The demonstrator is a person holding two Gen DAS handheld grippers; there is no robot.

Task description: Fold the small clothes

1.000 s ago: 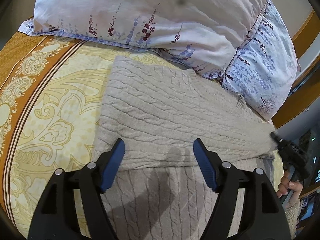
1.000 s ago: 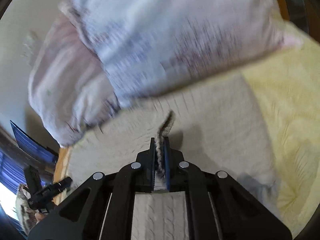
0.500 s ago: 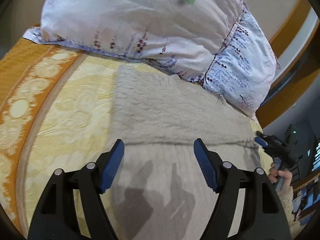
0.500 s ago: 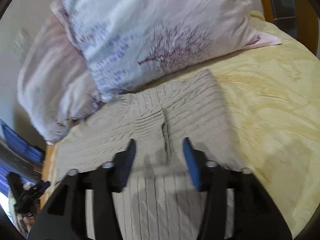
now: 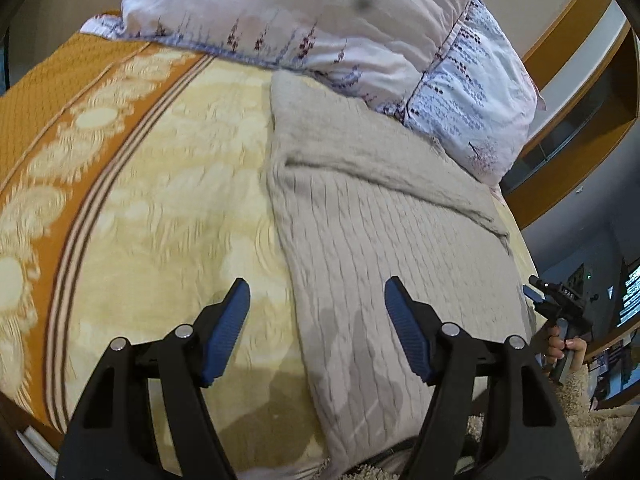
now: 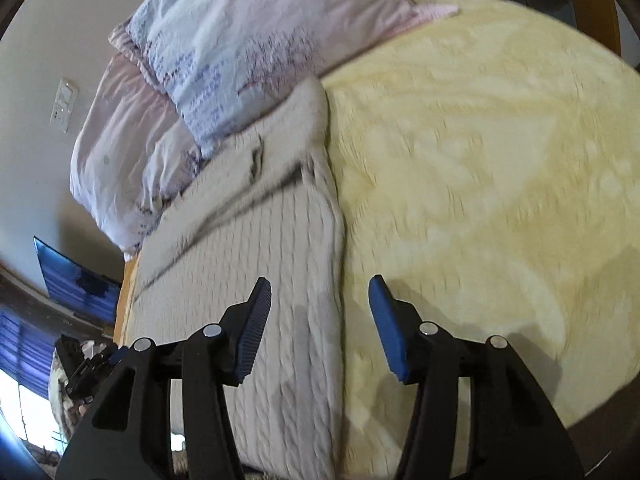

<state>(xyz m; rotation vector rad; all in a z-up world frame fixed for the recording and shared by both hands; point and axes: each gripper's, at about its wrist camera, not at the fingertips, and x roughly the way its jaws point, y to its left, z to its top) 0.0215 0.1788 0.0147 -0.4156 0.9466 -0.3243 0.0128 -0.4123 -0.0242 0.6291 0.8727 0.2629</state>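
A beige cable-knit sweater (image 5: 380,220) lies on the bed as a long strip, with a folded-over band across its far end. My left gripper (image 5: 317,282) hovers over the sweater's near left edge. Its jaws are closing, the edge lies under the gap, and the pads touch nothing. My right gripper (image 6: 320,280) is open above the right edge of the sweater (image 6: 272,240) and holds nothing. The left wrist view shows the right gripper (image 5: 556,300) in a hand at the far right. In the right wrist view the left gripper (image 6: 92,360) appears at the lower left.
Two floral pillows (image 5: 320,20) lean at the head of the bed, touching the sweater's far end. The yellow bedspread (image 5: 180,200) has an orange border (image 5: 48,92) on the left. A wooden frame (image 5: 568,140) runs at the right, and a shaggy rug (image 5: 592,432) lies below it.
The right gripper let go of the sweater fold and opened. Both grippers drew back toward the sweater's near end, the left one to its left edge, the right one to its right edge.
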